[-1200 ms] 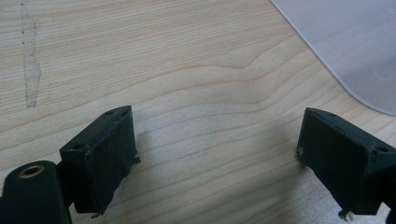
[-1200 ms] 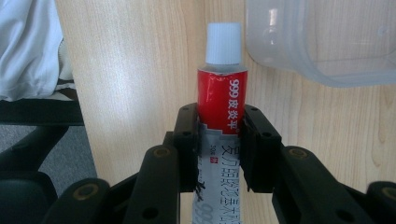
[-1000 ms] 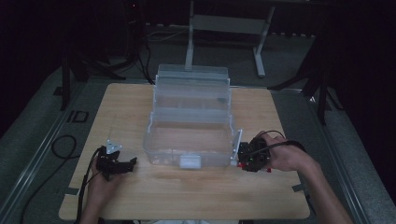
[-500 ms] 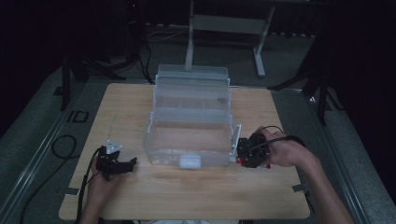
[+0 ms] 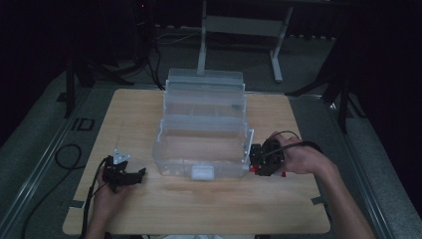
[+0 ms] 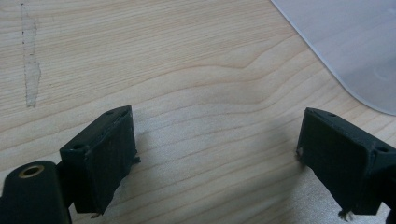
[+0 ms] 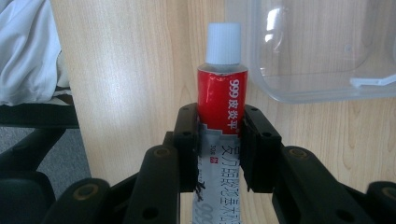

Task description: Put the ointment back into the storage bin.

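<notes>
A clear plastic tiered box stands open in the middle of the wooden table. My right gripper is shut on a red and white ointment tube with a white cap, held just beside the box's right front corner. From above, that gripper sits against the box's right end with a hand behind it. My left gripper rests low over bare wood left of the box, jaws wide apart and nothing between them; a corner of the box lies ahead.
A metal stand and dark floor lie beyond the table's far edge. A cable loops on the floor at the left. Bare wood runs along the front of the table. White cloth hangs past the table edge in the right gripper view.
The right hand with the tube has crept slightly left, closer to the box's right end. The left hand has stayed put.
</notes>
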### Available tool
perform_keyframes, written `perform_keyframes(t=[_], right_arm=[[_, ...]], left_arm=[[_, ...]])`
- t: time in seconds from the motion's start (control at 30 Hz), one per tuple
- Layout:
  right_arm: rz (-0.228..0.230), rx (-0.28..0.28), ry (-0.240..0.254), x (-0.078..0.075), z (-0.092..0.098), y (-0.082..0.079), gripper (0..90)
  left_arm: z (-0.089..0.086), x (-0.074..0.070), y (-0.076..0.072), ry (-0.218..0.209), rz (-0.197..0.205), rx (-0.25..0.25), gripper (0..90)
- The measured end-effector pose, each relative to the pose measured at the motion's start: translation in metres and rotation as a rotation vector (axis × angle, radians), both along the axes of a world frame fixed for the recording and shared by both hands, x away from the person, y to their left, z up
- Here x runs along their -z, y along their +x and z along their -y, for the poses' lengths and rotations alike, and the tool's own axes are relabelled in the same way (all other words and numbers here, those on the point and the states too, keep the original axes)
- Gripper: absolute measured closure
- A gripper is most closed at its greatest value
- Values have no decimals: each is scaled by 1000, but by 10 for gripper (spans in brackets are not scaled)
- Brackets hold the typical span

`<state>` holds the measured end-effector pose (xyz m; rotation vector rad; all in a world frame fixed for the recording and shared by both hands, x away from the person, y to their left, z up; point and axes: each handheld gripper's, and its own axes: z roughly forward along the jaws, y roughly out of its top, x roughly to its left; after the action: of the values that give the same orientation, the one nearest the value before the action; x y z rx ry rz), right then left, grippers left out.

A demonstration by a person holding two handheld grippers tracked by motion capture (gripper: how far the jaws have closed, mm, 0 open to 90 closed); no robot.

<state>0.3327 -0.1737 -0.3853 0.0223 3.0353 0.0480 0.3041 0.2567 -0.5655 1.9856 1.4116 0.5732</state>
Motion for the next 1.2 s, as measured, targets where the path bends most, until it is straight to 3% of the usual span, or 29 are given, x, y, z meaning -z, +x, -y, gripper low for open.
perform_keyframes(t=[1.2], right_arm=[[28,-15,-4,-1,-20,13,702]], left_arm=[[0,0,0,-1,1,-1,120]])
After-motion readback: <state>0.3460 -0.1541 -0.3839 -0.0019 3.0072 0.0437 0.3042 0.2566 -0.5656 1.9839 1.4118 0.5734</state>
